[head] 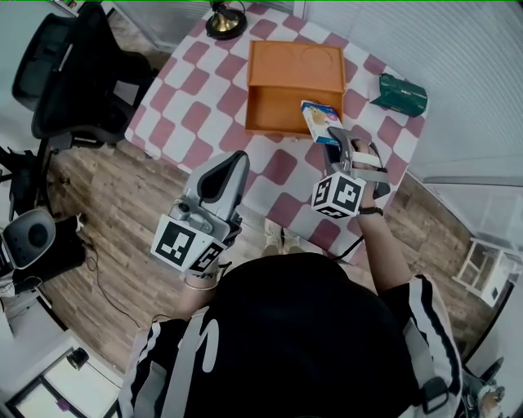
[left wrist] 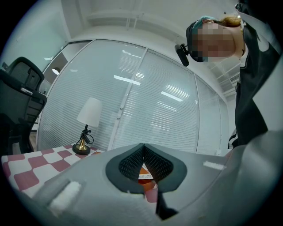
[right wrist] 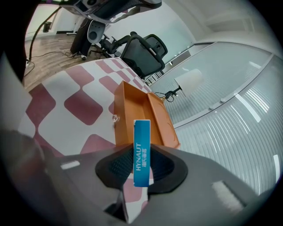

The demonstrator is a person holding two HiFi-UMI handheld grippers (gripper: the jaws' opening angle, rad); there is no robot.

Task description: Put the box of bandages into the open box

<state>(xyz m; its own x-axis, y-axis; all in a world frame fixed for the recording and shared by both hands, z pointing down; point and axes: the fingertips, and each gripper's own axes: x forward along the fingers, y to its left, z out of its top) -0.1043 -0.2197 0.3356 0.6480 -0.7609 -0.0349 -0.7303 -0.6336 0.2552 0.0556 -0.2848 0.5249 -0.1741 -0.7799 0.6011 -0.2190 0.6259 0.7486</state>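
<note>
My right gripper (head: pixel 334 140) is shut on the box of bandages (head: pixel 319 120), a small blue and white box held just over the front right corner of the open orange box (head: pixel 292 88). In the right gripper view the box of bandages (right wrist: pixel 141 151) stands on edge between the pads, with the orange box (right wrist: pixel 137 119) ahead of it. My left gripper (head: pixel 231 170) hovers at the table's near edge, tilted upward; its jaws (left wrist: pixel 144 160) are shut with nothing in them.
A red and white checked table (head: pixel 212 122) carries a brass lamp (head: pixel 225 20) at the back and a green object (head: pixel 400 94) at the right. A black office chair (head: pixel 78 73) stands to the left. Glass walls with blinds run behind the table.
</note>
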